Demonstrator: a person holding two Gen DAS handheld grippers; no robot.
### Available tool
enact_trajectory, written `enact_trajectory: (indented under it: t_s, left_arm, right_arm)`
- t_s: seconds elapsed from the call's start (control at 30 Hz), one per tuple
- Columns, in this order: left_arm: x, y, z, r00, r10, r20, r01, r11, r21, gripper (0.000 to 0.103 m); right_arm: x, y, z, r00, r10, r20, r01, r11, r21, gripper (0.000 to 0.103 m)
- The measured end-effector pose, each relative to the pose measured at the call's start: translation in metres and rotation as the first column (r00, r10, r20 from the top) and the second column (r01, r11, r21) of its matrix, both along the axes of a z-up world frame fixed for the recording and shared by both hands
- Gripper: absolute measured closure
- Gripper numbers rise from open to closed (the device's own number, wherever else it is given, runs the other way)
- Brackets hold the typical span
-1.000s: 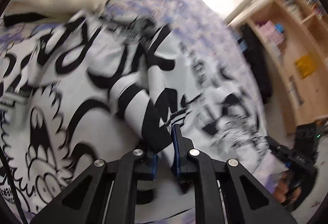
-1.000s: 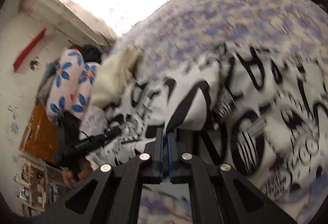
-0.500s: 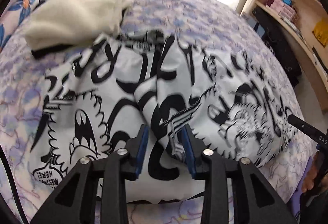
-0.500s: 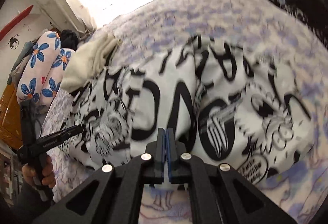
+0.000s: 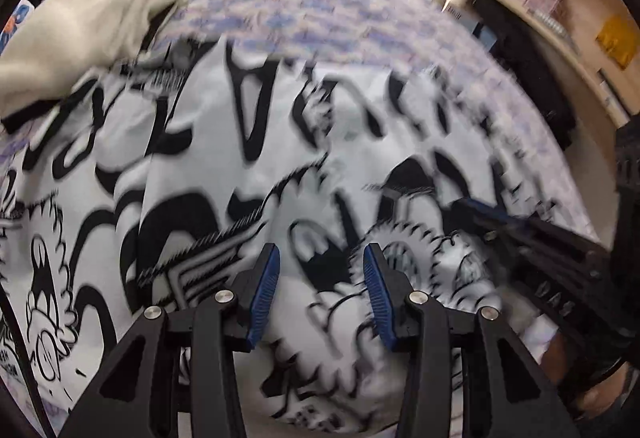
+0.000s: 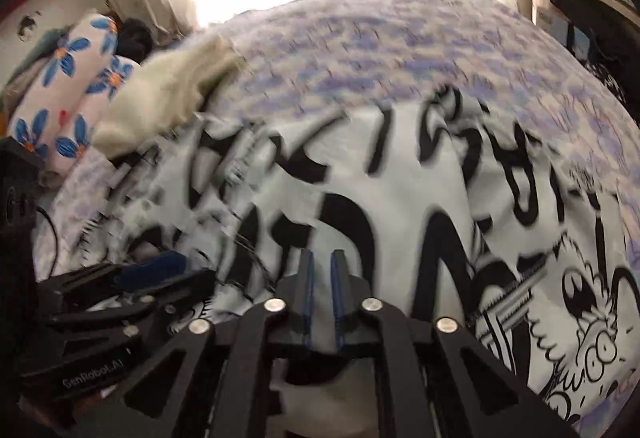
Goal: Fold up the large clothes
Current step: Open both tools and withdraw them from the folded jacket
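Note:
A large white garment with black cartoon print [image 5: 248,173] lies folded over on a purple-patterned bed; it also shows in the right wrist view [image 6: 400,205]. My left gripper [image 5: 320,290] is open, its blue pads just above the garment's near fold, holding nothing. My right gripper [image 6: 322,292] has a narrow gap between its pads and sits low over the garment's near edge; cloth seems to lie between the jaws, but blur hides whether it is gripped. The right gripper also appears at the right of the left wrist view [image 5: 500,222], and the left gripper at the lower left of the right wrist view [image 6: 152,274].
A cream garment [image 5: 80,29] lies at the bed's far left, also in the right wrist view [image 6: 168,93]. A flowered pillow [image 6: 68,85] sits beyond it. Wooden shelves [image 5: 560,9] stand on the right. The bed cover [image 6: 400,37] stretches bare towards the window.
My left gripper has let go of the fold and opened wide. Both grippers have moved lower and closer together over the garment's near edge. The right jaws have parted slightly.

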State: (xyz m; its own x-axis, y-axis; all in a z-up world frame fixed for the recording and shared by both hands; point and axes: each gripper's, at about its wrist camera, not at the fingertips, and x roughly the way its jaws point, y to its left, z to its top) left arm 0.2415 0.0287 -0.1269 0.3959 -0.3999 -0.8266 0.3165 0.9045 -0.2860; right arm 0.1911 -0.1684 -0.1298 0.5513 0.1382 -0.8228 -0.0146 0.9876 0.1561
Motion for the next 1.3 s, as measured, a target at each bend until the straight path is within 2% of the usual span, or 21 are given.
enact_trajectory:
  t_s: [0.07,0.2,0.37,0.43,0.57,0.7,1.03,1.3]
  left_arm:
    - [-0.006,0.007,-0.007,1.000,-0.004,0.016,0.004,1.000,0.009,0.061]
    - [-0.016,0.019,-0.011,1.000,0.001,0.021,-0.001,1.000,0.000,0.060]
    - [-0.021,0.021,-0.005,1.000,0.024,0.011,-0.024,0.999,0.022,0.060]
    - [-0.028,0.023,0.002,0.999,0.029,0.013,-0.029,0.999,0.031,0.060]
    - [-0.046,0.033,0.021,0.998,0.037,0.047,-0.039,0.998,0.045,0.060]
    - [-0.066,0.044,0.045,0.994,0.056,0.096,-0.063,0.995,0.072,0.056]
    - [-0.121,0.074,0.111,0.974,0.107,0.199,-0.121,0.991,0.062,0.046]
    - [-0.159,0.091,0.131,0.969,0.125,0.213,-0.139,0.989,0.053,0.045]
  right_arm:
    - [-0.011,-0.016,-0.009,1.000,-0.023,-0.006,0.023,1.000,0.011,0.093]
    - [-0.035,-0.040,-0.019,0.998,-0.048,-0.028,0.051,0.994,0.095,0.093]
    - [-0.039,-0.019,-0.010,0.998,-0.040,-0.045,0.039,0.999,-0.023,0.092]
    - [-0.041,-0.014,-0.006,0.999,-0.032,-0.042,0.031,0.999,-0.039,0.088]
    - [-0.053,-0.009,0.015,1.000,-0.017,-0.002,0.017,0.999,-0.039,0.087]
    - [-0.073,-0.006,0.050,0.998,-0.001,0.064,0.005,0.999,-0.052,0.087]
    - [-0.139,0.002,0.137,0.979,0.056,0.197,-0.031,0.991,-0.127,0.086]
    - [-0.191,0.006,0.179,0.960,0.106,0.258,-0.060,0.982,-0.182,0.085]
